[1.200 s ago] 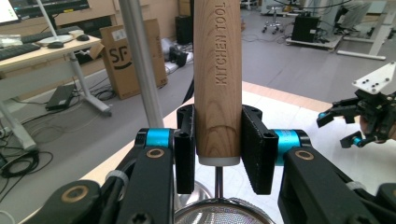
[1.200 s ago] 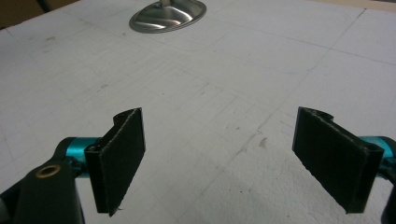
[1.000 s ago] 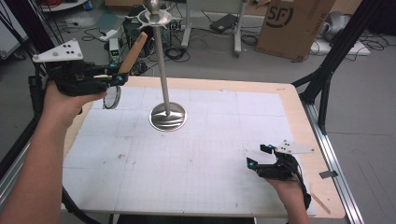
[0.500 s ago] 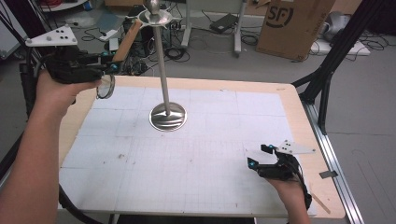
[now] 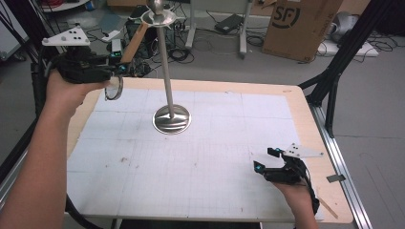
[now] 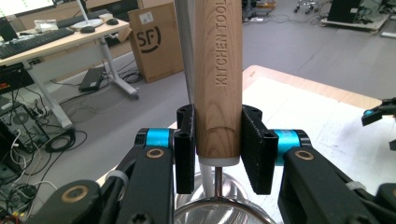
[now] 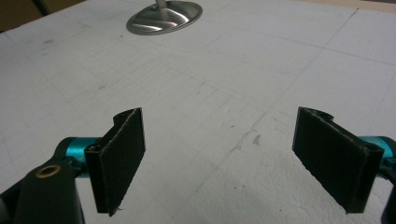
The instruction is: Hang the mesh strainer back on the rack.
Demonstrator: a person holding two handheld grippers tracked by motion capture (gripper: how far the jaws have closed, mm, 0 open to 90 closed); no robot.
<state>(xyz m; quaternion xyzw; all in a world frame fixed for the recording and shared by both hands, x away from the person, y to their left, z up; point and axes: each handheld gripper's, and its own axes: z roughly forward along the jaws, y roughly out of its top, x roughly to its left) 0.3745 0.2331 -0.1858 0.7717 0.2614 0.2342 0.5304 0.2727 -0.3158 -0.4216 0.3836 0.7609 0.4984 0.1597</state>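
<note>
Even, soft indoor light — faint shadows, slightly soft focus throughout.

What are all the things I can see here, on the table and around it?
Kitchen tool: one, wooden handle with a metal strainer-like head, clamped in the left gripper and held up near the stand's top.
Stand: one, shiny metal, round base on the table's far middle, tall pole rising from it.
Table: one, white gridded sheet on a light wood top.
Cardboard box: one, brown, on the floor beyond the table.
Desk with keyboard: one, pale, far off in the left gripper view.
Left gripper: black with blue, shut on the handle.
Right gripper: black with blue, open, low over the table's near right.
</note>
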